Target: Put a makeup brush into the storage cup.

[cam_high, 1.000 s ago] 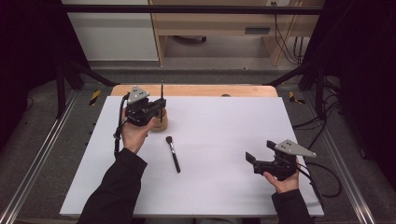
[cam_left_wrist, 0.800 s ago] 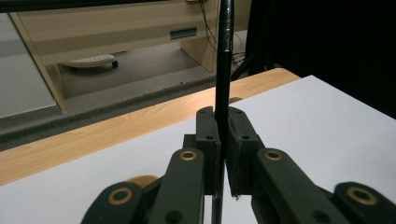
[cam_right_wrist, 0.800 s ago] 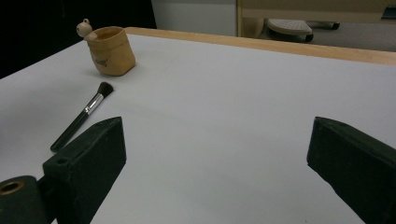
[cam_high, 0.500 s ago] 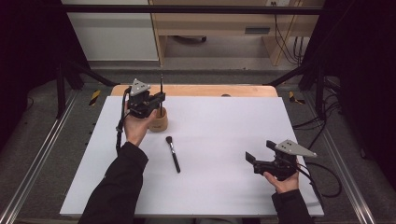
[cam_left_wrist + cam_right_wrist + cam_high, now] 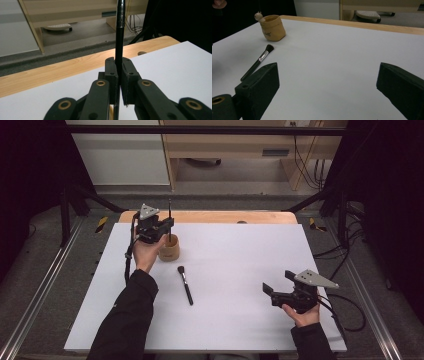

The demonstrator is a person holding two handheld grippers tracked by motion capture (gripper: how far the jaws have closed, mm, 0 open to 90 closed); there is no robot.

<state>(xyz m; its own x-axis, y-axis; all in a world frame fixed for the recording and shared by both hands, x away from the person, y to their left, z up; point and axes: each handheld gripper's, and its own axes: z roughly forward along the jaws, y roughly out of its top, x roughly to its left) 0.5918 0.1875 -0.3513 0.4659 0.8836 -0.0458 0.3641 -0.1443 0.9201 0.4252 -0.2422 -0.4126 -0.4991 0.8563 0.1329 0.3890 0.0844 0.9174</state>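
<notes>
Shifted right, the left hand-held gripper (image 5: 161,231) holds the thin black brush (image 5: 119,37) upright.

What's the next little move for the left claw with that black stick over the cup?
Probably lower it straight down: the left claw is shut on the upright black stick, right above the tan cup, so it can drop in.

A thin black brush handle (image 5: 119,37) stands upright, its lower end over the tan cup (image 5: 169,251), though whether it reaches inside is hard to tell. A second black makeup brush (image 5: 185,284) lies flat just beside the cup, bristles toward it.
</notes>
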